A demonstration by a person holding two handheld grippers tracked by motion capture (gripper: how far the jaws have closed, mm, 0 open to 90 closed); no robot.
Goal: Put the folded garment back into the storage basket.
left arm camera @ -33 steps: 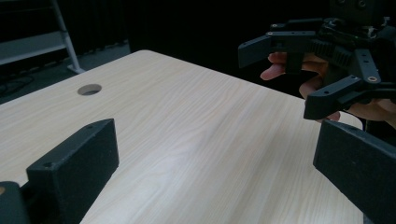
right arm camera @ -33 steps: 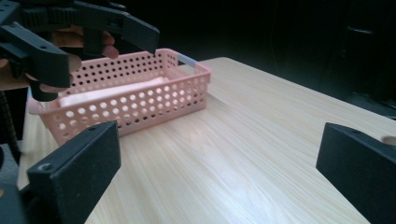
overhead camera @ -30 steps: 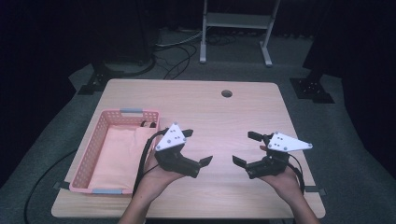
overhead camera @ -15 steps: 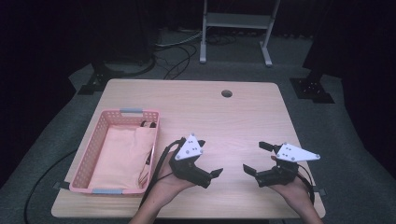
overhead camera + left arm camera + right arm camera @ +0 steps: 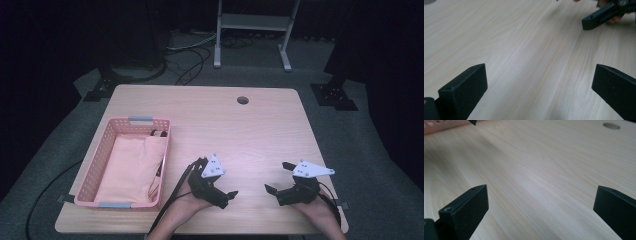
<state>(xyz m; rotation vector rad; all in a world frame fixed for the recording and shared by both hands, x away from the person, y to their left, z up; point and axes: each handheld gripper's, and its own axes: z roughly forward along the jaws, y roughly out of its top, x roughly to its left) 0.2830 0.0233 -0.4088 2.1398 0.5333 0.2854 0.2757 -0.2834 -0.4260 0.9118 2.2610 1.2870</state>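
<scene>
Looking down from the high view, a pale wooden table [image 5: 260, 125] carries a pink basket [image 5: 100, 165] at its left, lined with a folded pink cloth [image 5: 127, 167]. A round hole [image 5: 243, 100] sits near the table's far edge. At the near edge, the left gripper [image 5: 220, 187] and the right gripper [image 5: 277, 177] rest low in the person's hands, well apart, each with jaws spread and empty.

From the left gripper view, its own two black jaws stand wide apart over bare wood grain, holding nothing; the right gripper [image 5: 599, 16] shows at far right.

From the right gripper view, its jaws likewise gape with nothing between them. The basket [image 5: 441, 126] edges in at far left, the hole [image 5: 611, 125] at far right.
</scene>
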